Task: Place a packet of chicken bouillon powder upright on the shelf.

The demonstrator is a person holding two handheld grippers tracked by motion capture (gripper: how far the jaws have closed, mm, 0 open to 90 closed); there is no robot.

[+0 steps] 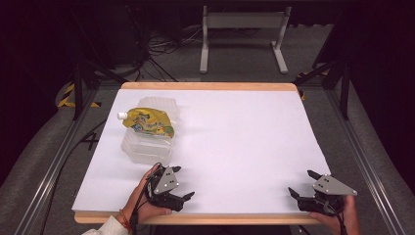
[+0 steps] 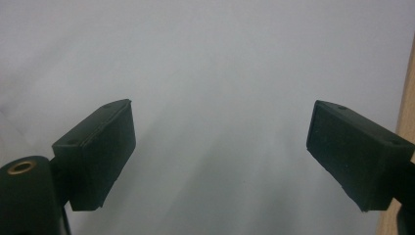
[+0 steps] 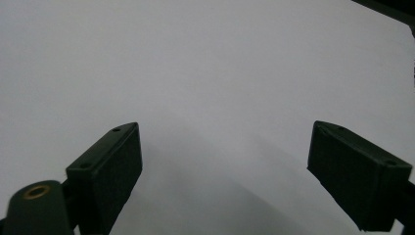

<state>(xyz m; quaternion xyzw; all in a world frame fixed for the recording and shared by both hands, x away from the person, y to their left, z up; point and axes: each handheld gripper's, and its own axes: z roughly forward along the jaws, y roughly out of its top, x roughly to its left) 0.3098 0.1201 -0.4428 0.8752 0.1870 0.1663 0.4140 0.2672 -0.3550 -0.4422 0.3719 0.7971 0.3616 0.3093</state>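
Observation:
A yellow spouted pouch (image 1: 147,122) with a white cap lies on top of a clear plastic container (image 1: 149,142) at the left of the white table (image 1: 235,137). My left gripper (image 1: 182,182) rests near the front edge, just below and right of the container, jaws wide apart and nothing between them. In the left gripper view the left gripper (image 2: 220,147) faces bare white surface. My right gripper (image 1: 303,183) sits at the front right corner, open, and in the right gripper view the right gripper (image 3: 225,166) likewise holds nothing.
The table's wooden rim (image 1: 205,86) shows at the back and front. A white metal stand (image 1: 242,34) and cables lie on the floor beyond. Metal frame rails (image 1: 54,161) run along both sides.

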